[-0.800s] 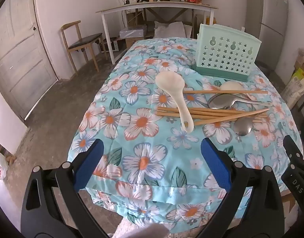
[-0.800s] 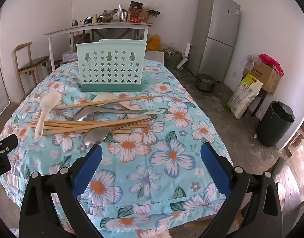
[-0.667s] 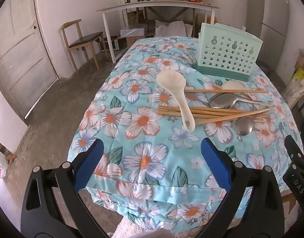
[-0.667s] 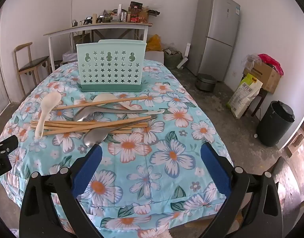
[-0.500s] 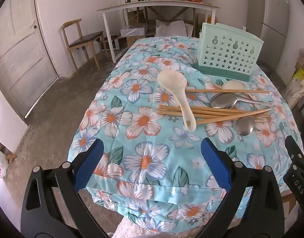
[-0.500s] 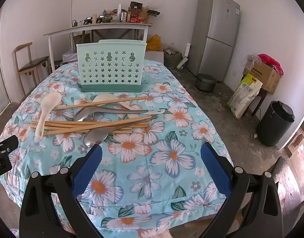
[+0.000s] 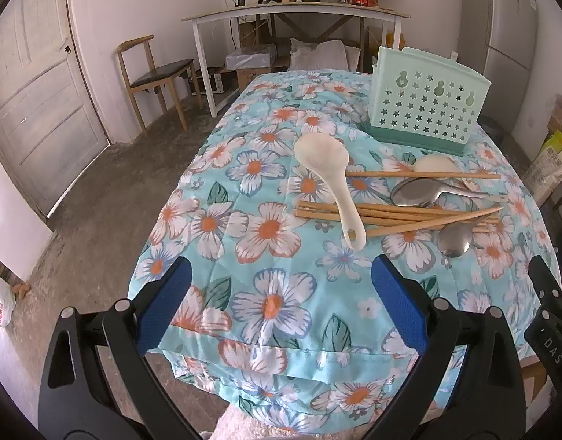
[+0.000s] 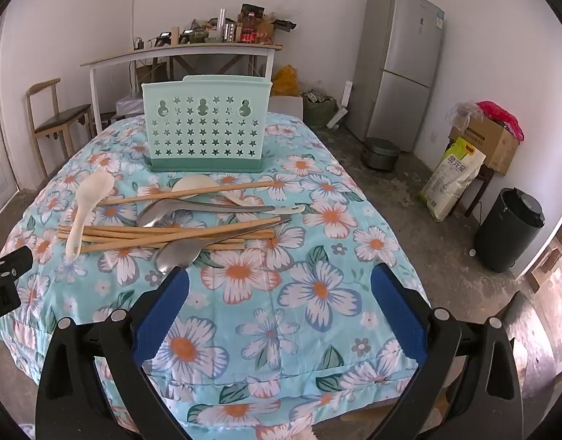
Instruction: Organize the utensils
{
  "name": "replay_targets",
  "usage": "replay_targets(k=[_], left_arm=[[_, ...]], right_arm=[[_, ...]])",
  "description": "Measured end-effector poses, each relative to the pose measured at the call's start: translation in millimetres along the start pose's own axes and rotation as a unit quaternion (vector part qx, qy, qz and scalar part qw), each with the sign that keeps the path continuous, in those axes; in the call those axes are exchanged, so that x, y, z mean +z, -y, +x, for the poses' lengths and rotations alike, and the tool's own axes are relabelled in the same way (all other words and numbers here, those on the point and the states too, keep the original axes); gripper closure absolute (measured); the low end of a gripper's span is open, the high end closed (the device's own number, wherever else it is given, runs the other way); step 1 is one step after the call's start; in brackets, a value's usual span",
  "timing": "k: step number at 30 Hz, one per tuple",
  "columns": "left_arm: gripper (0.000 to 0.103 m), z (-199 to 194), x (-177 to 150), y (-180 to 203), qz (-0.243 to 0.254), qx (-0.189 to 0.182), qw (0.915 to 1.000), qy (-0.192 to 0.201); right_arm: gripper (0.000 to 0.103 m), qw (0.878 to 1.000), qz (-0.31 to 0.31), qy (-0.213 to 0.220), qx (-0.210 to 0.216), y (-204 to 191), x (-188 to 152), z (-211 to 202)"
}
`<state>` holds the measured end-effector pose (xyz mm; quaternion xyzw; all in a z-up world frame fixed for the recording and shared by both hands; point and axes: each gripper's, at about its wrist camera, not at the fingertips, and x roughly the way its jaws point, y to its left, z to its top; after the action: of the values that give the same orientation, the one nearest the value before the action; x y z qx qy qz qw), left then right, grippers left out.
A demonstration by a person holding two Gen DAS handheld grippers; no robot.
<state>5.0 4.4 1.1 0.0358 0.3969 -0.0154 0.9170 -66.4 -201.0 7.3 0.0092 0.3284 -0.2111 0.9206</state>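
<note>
Both sets of jaws are spread wide and hold nothing. The left gripper (image 7: 279, 288) sits nearer the white rice paddle (image 7: 334, 187), which lies ahead on the floral worktop (image 7: 215, 256), across the chopsticks (image 7: 398, 214), its handle end pointing back toward it. The green caddy (image 8: 206, 124) stands beyond the pile.

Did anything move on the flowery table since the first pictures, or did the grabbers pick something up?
Almost nothing changed. The left gripper crept slightly forward toward the white rice spoon; its view shifted a little. The right gripper stayed put. Both are open and empty. The chopsticks, metal spoons and green holder lie as before.
</note>
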Motion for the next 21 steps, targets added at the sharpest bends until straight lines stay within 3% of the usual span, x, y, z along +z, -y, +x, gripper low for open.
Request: replay_targets(k=[21], left_arm=[[0.008,1.2,-1.2,5.2,0.005,-0.002,1.0,0.006]], right_arm=[[0.006,1.0,0.002,-0.002,0.001,1.3,0.0,0.7]])
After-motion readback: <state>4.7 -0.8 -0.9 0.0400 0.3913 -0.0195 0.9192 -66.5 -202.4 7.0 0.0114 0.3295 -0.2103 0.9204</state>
